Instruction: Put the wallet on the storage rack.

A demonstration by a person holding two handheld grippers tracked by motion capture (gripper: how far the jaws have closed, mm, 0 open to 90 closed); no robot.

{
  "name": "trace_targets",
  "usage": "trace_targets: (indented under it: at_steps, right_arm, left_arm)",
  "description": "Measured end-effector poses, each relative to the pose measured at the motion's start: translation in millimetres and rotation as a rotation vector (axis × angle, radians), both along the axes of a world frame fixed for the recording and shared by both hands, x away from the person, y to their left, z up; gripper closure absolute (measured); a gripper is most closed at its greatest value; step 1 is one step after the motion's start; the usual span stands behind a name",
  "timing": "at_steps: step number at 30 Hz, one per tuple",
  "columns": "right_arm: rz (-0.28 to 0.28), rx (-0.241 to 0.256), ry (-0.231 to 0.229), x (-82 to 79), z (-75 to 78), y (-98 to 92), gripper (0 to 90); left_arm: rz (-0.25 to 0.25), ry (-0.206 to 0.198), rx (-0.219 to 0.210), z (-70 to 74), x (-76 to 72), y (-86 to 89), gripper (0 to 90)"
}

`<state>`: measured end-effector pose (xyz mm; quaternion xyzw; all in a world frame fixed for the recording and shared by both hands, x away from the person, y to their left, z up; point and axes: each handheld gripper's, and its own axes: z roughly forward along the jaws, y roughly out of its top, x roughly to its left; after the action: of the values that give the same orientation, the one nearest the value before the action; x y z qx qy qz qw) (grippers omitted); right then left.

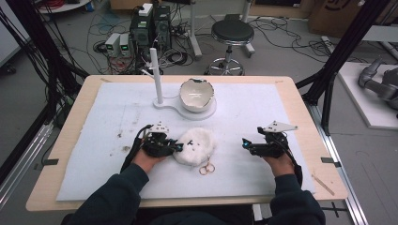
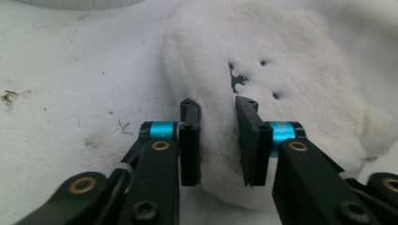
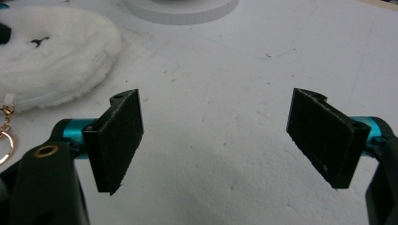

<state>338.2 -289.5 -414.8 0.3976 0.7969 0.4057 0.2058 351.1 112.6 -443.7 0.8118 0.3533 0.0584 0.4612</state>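
High view. I see a wooden tabletop (image 1: 300,101) covered by a white foam-like mat (image 1: 117,112), lightly soiled with dark specks on its left part. My left claw (image 1: 177,146) sits at the left edge of a white fluffy pouch (image 1: 197,145), a rounded, plush thing with small black marks on top; its tips touch the pouch's left side. Gold-coloured key rings (image 1: 206,168) lie just beside the pouch's near edge. My right claw (image 1: 245,142) rests on the mat well apart from the pouch, to its right, with a grey three-cornered plate on top. Beyond the pouch stands a white stand (image 1: 159,101) with an upright post, and on its round base a cracked, eggshell-shaped white bowl (image 1: 197,93), glossy inside. A black stool (image 1: 232,33) and tangled cables lie on the floor behind.

Left gripper view. The two black jaws stand close together with a fold of the pouch (image 2: 281,70) between them; the left claw (image 2: 218,110) is clamped on the pile at the pouch's nearer edge. The fabric is long-napped and soft, bulging out on either side of the jaws. Black stitched marks sit just past the tips.

Right gripper view. The right claw (image 3: 213,122) has its jaws wide apart, with bare mat between them. The flat pads look matte and finely grained. The pouch (image 3: 51,56) lies at upper left, its zip seam along the near edge, a gold ring (image 3: 4,140) hanging from a white tab.
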Motion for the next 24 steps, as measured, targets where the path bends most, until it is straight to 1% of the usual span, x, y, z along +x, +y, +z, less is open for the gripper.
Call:
trace_targets:
  at_steps: [1,2,3,4,5,7,8,9,10,11,12,13,14,15,16,17,18,19,20,21,22,23,24]
  right_arm:
    - [0.0,0.0,0.0,0.0,0.0,0.0,19.1]
    - [0.009,0.005,0.004,0.4,-0.3,2.8,19.1]
    - [0.017,0.013,0.006,0.8,-0.3,4.3,19.1]
    - [0.026,0.026,0.013,1.0,-0.1,6.2,19.1]
    - [0.026,0.026,0.013,1.0,-0.1,6.2,19.1]
    - [0.074,0.061,0.018,2.1,0.8,15.6,19.0]
    - [0.095,0.076,0.027,2.8,0.9,19.8,19.0]
    - [0.095,0.076,0.027,2.8,0.9,19.8,19.0]
    - [0.137,0.117,0.054,5.0,0.3,28.5,19.0]
    - [0.157,0.143,0.065,6.6,-0.5,32.9,19.0]
    - [0.179,0.166,0.082,7.9,-1.1,37.4,19.1]
    - [0.179,0.166,0.082,7.9,-1.1,37.4,19.1]
    - [0.231,0.194,0.12,10.8,-3.4,48.5,19.5]
    - [0.231,0.194,0.12,10.8,-3.4,48.5,19.5]
    - [0.276,0.196,0.141,12.4,-6.0,56.8,30.2]
    - [0.276,0.196,0.141,12.4,-6.0,56.8,30.2]
    - [0.315,0.179,0.158,12.7,-8.7,65.5,32.7]
    - [0.315,0.179,0.158,12.7,-8.7,65.5,32.7]
    - [0.34,0.17,0.177,14.3,-11.6,71.6,39.5]
    - [0.34,0.17,0.177,14.3,-11.6,71.6,39.5]
    - [0.365,0.164,0.18,14.9,-12.3,74.6,54.1]
    - [0.365,0.164,0.18,14.9,-12.3,74.6,54.1]
    - [0.383,0.14,0.149,13.1,-10.2,75.7,66.3]
  left_arm:
    - [0.0,0.0,0.0,0.0,0.0,0.0,75.9]
    - [-0.008,-0.02,0.0,1.7,-0.9,0.0,76.7]
    - [-0.012,-0.042,-0.011,3.6,-2.2,-0.2,77.5]
    - [-0.021,-0.091,-0.044,7.7,-4.5,0.1,78.1]
    - [-0.021,-0.091,-0.044,7.7,-4.5,0.1,78.4]
    - [-0.029,-0.14,-0.075,11.9,-6.4,1.8,79.0]
    - [-0.027,-0.179,-0.102,15.4,-7.8,3.9,79.1]
    - [-0.027,-0.179,-0.102,15.4,-7.8,3.9,79.2]
    - [-0.025,-0.19,-0.117,16.8,-8.4,4.9,79.3]
    - [-0.032,-0.213,-0.139,19.1,-9.3,6.3,79.4]
    - [-0.036,-0.224,-0.145,20.0,-9.9,6.6,79.5]
    - [-0.036,-0.224,-0.145,20.0,-9.9,6.6,79.5]
    - [-0.042,-0.235,-0.153,20.8,-11.0,6.3,79.5]
    - [-0.045,-0.241,-0.158,21.4,-11.4,6.2,79.5]
    - [-0.053,-0.249,-0.165,21.8,-11.9,6.0,79.5]
    - [-0.059,-0.256,-0.172,22.3,-12.5,5.7,79.5]
    - [-0.069,-0.259,-0.178,22.6,-12.8,5.6,79.5]
    - [-0.076,-0.261,-0.181,22.7,-13.0,5.4,79.5]
    - [-0.086,-0.26,-0.187,22.5,-13.6,4.3,79.6]
    - [-0.086,-0.26,-0.187,22.5,-13.6,4.3,79.5]
    - [-0.091,-0.256,-0.182,22.2,-13.7,3.9,79.5]
    - [-0.093,-0.252,-0.179,21.6,-13.7,3.2,79.5]
    - [-0.101,-0.239,-0.182,20.6,-12.7,3.4,79.4]
